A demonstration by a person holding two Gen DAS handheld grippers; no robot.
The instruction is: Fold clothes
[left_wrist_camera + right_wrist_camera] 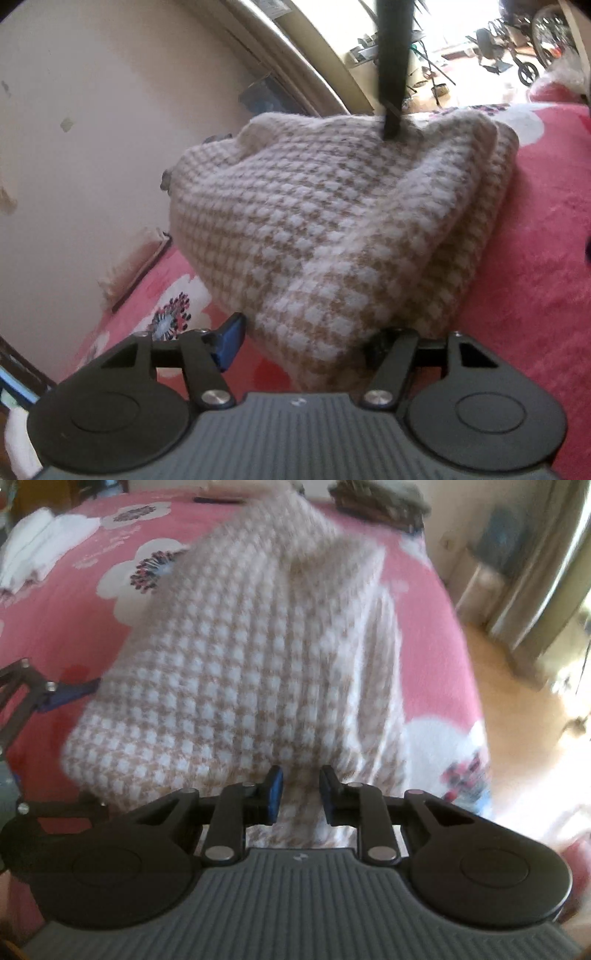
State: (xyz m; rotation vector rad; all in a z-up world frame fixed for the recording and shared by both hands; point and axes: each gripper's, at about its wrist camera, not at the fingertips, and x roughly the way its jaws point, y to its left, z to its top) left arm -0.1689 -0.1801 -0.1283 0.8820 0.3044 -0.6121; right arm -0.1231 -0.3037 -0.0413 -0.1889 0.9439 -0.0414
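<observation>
A cream and tan houndstooth knit garment [325, 229] lies folded in a thick bundle on the pink flowered bedspread [535, 258]. My left gripper [306, 343] is wide open at the bundle's near edge, with the cloth between its fingers; its right finger is hidden under the fabric. In the right wrist view the same garment [240, 664] fills the middle. My right gripper [298, 794] is shut on a fold of its near edge. The left gripper [55, 694] shows at the bundle's left side, and the right gripper's finger [393, 74] reaches down onto the bundle's far edge.
The pink bedspread [436, 627] ends at a bed edge on the right, with wooden floor [517, 686] and curtains beyond. White folded cloth [33, 554] lies at the bed's far left. A dark pile [376, 498] sits at the far edge. A wall [92, 129] stands left.
</observation>
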